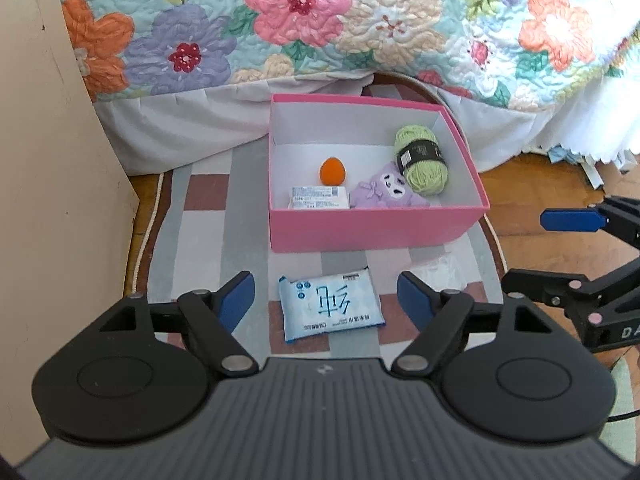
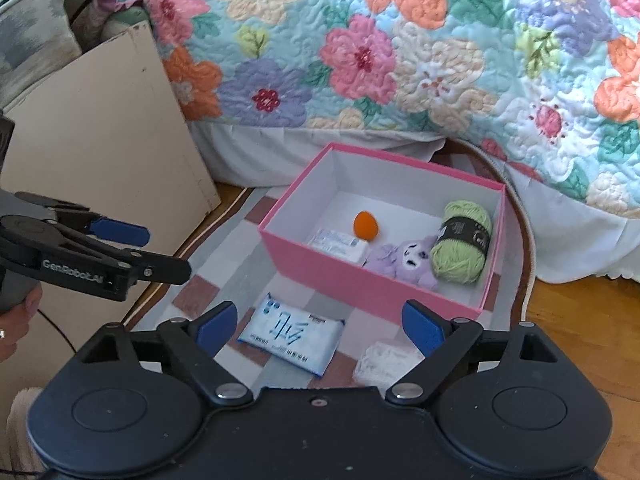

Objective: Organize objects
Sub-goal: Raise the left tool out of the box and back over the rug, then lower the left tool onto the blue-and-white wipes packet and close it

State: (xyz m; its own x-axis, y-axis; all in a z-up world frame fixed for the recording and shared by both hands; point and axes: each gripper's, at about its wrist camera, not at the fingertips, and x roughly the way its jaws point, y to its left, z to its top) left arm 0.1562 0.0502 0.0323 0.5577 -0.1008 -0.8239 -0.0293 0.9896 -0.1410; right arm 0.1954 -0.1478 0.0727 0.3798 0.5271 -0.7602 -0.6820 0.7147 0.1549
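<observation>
A pink box (image 1: 372, 228) (image 2: 340, 276) stands on a checked rug beside the bed. Inside lie an orange egg-shaped ball (image 1: 333, 171) (image 2: 365, 224), a white packet (image 1: 319, 197) (image 2: 338, 243), a purple plush toy (image 1: 386, 190) (image 2: 408, 258) and a green yarn ball (image 1: 422, 158) (image 2: 464, 240). A light-blue wipes pack (image 1: 330, 306) (image 2: 292, 332) lies flat on the rug in front of the box. My left gripper (image 1: 326, 300) hovers open above it, nothing between the pads. A clear crinkled wrapper (image 1: 438, 272) (image 2: 384, 362) lies to its right. My right gripper (image 2: 320, 328) is open and empty.
A floral quilt (image 1: 320, 20) (image 2: 400, 60) hangs over the bed behind the box. A beige cabinet side (image 1: 44, 160) (image 2: 108, 132) stands at the left. Wooden floor (image 1: 540, 184) (image 2: 580, 320) shows right of the rug. A hand (image 2: 16, 320) holds the left gripper's handle.
</observation>
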